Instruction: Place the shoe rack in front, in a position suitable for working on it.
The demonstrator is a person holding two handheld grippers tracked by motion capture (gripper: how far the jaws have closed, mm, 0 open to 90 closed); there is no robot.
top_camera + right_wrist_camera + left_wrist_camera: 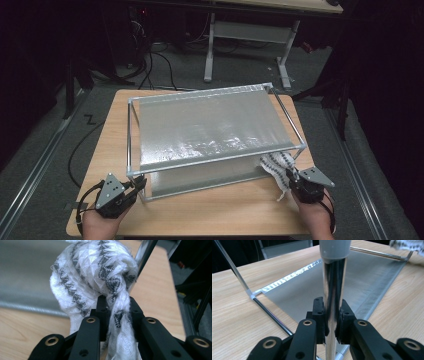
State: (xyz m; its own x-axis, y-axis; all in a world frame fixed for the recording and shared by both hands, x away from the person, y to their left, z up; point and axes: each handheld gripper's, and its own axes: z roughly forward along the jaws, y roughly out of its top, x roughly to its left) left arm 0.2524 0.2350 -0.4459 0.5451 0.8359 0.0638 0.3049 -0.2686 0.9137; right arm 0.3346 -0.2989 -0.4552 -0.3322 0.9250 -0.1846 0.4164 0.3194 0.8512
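Dark room, wooden surface [210,210] w/ a metal rack [215,127] on it. Left claw [332,323] is pinching the rack's near-left post [333,290], prob steadying it. Right claw [117,315] is pinching a patterned cloth [95,272] right at the rack's near-right corner. Cloth's bunched, not draped over the rack yet imo.

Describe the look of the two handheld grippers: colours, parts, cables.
The left gripper and the right gripper have black bodies, each topped by a grey three-cornered plate dotted with small holes. Their black jaw links carry brass-coloured rivets. Black cables loop around behind each hand.
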